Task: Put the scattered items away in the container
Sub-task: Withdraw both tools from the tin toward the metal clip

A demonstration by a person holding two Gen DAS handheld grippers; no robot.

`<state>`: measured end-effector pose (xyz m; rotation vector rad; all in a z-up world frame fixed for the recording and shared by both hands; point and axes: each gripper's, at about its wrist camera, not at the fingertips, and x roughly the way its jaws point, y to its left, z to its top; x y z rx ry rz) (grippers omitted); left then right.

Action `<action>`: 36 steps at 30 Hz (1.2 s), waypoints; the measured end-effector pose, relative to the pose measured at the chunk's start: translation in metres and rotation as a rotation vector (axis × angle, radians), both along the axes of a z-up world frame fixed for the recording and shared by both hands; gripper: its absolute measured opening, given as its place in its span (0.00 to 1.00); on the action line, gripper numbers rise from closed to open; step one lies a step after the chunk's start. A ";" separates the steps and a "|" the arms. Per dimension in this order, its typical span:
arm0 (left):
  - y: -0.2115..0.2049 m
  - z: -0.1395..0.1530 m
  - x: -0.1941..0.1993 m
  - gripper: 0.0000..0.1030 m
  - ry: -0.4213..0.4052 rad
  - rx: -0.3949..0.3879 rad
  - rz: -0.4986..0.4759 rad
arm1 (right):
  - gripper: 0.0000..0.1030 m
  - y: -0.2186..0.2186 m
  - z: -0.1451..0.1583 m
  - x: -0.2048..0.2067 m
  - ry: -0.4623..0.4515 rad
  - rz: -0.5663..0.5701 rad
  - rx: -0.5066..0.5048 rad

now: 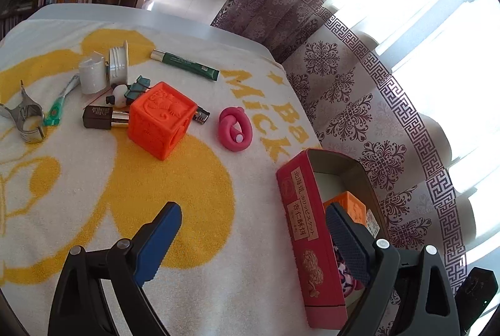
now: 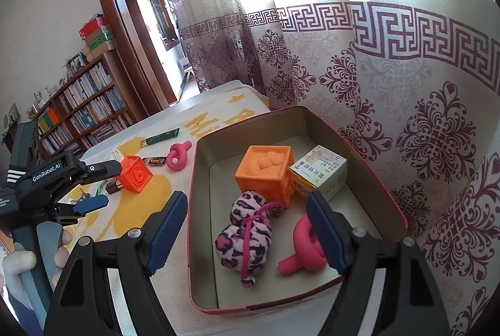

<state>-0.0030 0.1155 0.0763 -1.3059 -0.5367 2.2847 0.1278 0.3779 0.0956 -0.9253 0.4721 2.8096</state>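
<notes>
Right gripper (image 2: 247, 229) hangs over the open red tin (image 2: 200, 145), angled down into it from the near rim. Fingers (image 2: 167, 229) are spread wide w/ nothing between them, not touching anything. Directly under the gap sits the pink leopard plush (image 2: 247, 237); the pink knotted toy (image 2: 304, 251) lies just beside the right-hand finger, partly hidden by it. Further back in the tin: a pale orange cube (image 2: 265, 173) and a small white box (image 2: 318, 172) touching its side.

Left gripper (image 1: 253, 245) is low over the yellow-and-white towel (image 1: 78, 195), pointing across the table, tilted a bit. Its fingers (image 1: 159, 242) are wide apart too, empty. One finger is over bare towel, the other sits over the tin's (image 1: 300, 220) open top, so the near red wall falls between them. From the right wrist cam you can see the person's hand (image 2: 22, 267) wrapped round the left gripper's handle, left of the tin.

Stuff left out on the towel, well apart from the tin: bright orange cube (image 1: 161, 123), w/ a second pink knotted toy (image 1: 236, 129) near it on the tin side. Behind the cube there's a brown lipstick (image 1: 104, 117), a small panda figure (image 1: 118, 95), white jar (image 1: 92, 76) w/ a lid (image 1: 120, 61) tipped on edge next to it, and a green tube (image 1: 184, 64) further back. Toothbrush (image 1: 61, 104) and a metal clip thing (image 1: 26, 117) are off at the far left edge. Something small and metallic pokes out from behind the cube, can't tell what it is.
</notes>
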 end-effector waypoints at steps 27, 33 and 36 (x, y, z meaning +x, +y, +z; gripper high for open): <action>-0.196 -0.025 -0.038 0.92 -0.037 -0.011 0.395 | 0.79 -0.115 -0.004 -0.070 -0.040 0.259 0.044; -0.219 -0.030 -0.048 0.92 -0.045 -0.058 0.433 | 0.79 -0.131 -0.013 -0.079 -0.067 0.302 0.031; -0.218 -0.038 -0.056 0.92 -0.073 -0.073 0.429 | 0.79 -0.136 -0.016 -0.082 -0.074 0.314 0.029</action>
